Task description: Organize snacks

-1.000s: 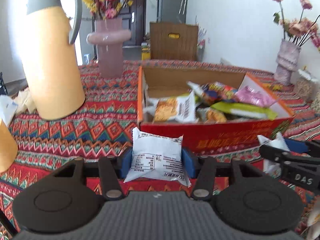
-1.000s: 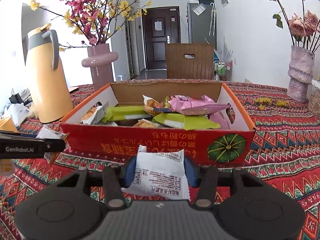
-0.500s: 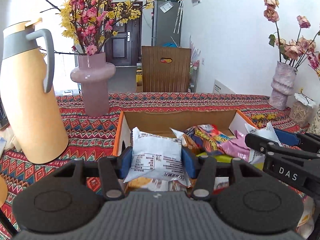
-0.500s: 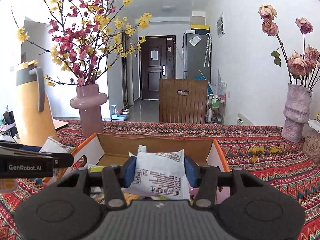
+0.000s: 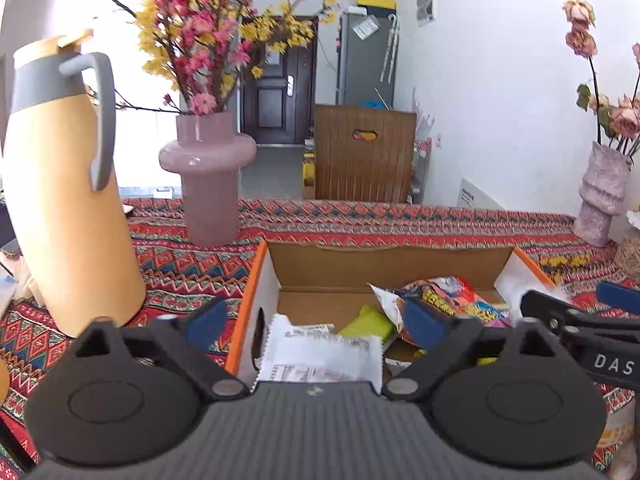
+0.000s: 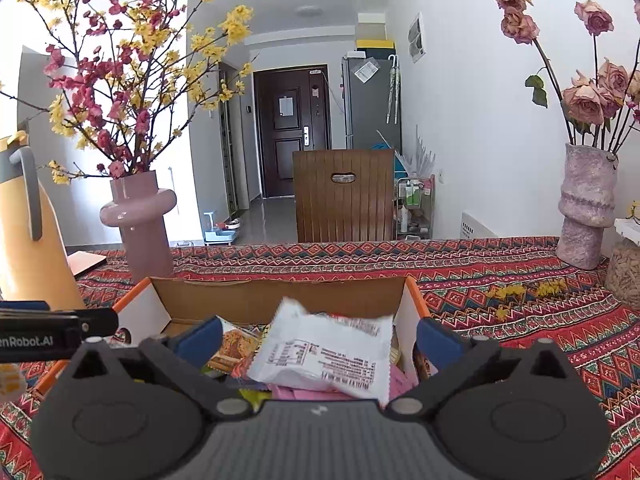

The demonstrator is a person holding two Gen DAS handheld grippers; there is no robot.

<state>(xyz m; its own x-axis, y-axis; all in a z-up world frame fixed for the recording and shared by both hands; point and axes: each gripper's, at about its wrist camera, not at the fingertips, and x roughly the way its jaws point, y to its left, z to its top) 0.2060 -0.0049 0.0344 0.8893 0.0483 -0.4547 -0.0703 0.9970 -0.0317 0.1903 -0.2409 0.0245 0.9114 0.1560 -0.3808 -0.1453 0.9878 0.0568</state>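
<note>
Two white snack packets are being dropped into the cardboard box [image 5: 256, 280] here, one from each side. The left gripper [image 5: 316, 322] has just been opened wide, jaws well clear of its white packet [image 5: 320, 360], which sits loose between them, at the box's near left corner. Same story with the right gripper [image 6: 318, 338]: jaws just spread, and its own white packet [image 6: 324, 356] is let go, tilted, over the pink and yellow wrappers in the box.

These packets would be judged light, soft and crinkly, with a slick film, so they're best pinched across the puffy middle, not by the thin sealed edges. Whatever's inside could probably be crushed by a hard squeeze.

Around the box: an orange thermos jug [image 5: 68, 200] is stood just to its left, a pink vase [image 5: 208, 184] with blossom branches is behind the left corner, and a textured vase [image 6: 586, 208] of dried roses is well off to its right. Nothing is blocked above the box itself, though the grippers are crowded close together over it.
</note>
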